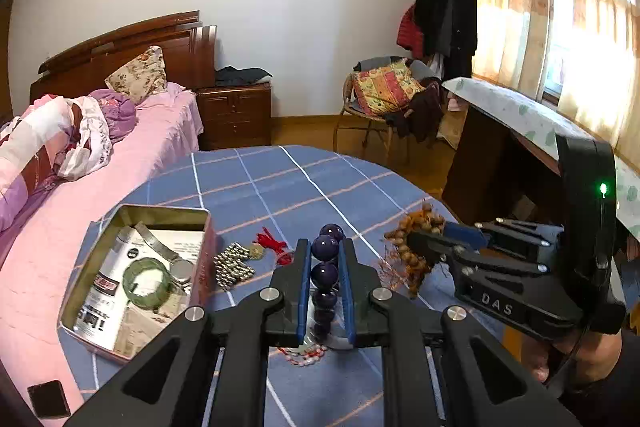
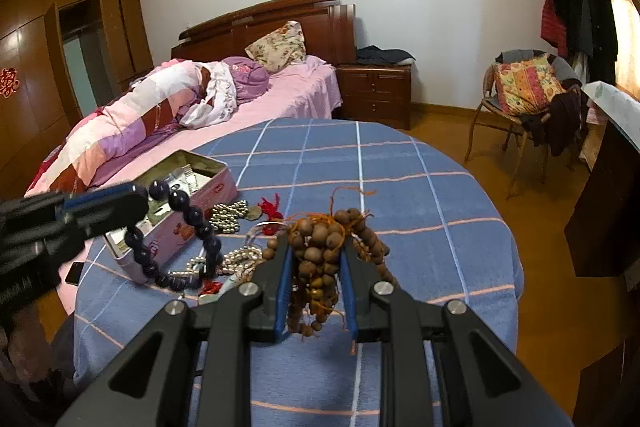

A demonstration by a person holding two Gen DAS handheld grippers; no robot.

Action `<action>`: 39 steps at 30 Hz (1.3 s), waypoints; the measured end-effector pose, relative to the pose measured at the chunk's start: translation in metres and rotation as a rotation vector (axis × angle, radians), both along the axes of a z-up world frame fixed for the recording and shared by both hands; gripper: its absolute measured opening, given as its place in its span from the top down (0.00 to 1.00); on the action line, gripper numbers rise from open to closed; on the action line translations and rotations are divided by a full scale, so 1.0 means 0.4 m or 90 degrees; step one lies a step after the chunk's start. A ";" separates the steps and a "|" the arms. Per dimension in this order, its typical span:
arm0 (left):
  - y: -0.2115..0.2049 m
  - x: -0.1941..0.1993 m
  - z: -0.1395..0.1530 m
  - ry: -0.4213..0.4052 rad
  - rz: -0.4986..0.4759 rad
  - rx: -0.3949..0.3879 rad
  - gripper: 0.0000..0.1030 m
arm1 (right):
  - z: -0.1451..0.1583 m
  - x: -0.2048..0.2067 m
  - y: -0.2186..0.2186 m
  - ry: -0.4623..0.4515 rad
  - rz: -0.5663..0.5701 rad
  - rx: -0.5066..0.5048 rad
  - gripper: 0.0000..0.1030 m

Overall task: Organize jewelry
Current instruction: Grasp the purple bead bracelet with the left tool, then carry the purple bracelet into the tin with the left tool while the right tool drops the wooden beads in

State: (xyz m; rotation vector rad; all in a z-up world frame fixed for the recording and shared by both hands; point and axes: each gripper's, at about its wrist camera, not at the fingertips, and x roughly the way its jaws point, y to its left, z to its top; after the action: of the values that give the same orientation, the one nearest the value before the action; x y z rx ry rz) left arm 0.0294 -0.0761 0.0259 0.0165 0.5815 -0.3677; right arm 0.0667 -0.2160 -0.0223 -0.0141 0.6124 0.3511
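My left gripper (image 1: 325, 247) is shut on a dark purple bead bracelet (image 1: 325, 273) and holds it above the blue checked table; the bracelet hangs as a loop in the right wrist view (image 2: 176, 239). My right gripper (image 2: 316, 239) is shut on a bundle of brown wooden beads (image 2: 320, 259), also seen in the left wrist view (image 1: 414, 247). An open pink tin (image 1: 100, 275) at the table's left holds a green bangle (image 1: 147, 281), a watch and papers. Silver beads (image 1: 232, 267), a red tassel charm (image 1: 272, 243) and pink-white beads (image 1: 306, 354) lie on the cloth.
The round table (image 2: 400, 179) has a blue checked cloth. A bed with pink bedding (image 1: 160, 131) adjoins it on the left. A black phone (image 1: 48, 399) lies near the tin. A chair with cushions (image 1: 384, 91) and a desk (image 1: 520, 131) stand to the right.
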 end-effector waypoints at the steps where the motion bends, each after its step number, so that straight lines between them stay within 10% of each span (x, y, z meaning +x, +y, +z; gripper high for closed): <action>1: 0.008 0.002 0.004 0.000 0.001 -0.003 0.88 | 0.003 0.000 0.005 -0.001 0.004 0.001 0.76; 39: 0.354 0.104 0.003 0.008 0.213 0.024 0.87 | 0.084 0.075 0.309 -0.031 0.161 -0.045 0.76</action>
State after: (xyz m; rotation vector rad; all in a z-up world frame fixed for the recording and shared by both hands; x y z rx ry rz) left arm 0.0711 0.0654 0.0271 -0.0462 0.5920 -0.0325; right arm 0.0968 -0.0924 0.0111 -0.1685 0.5755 0.5716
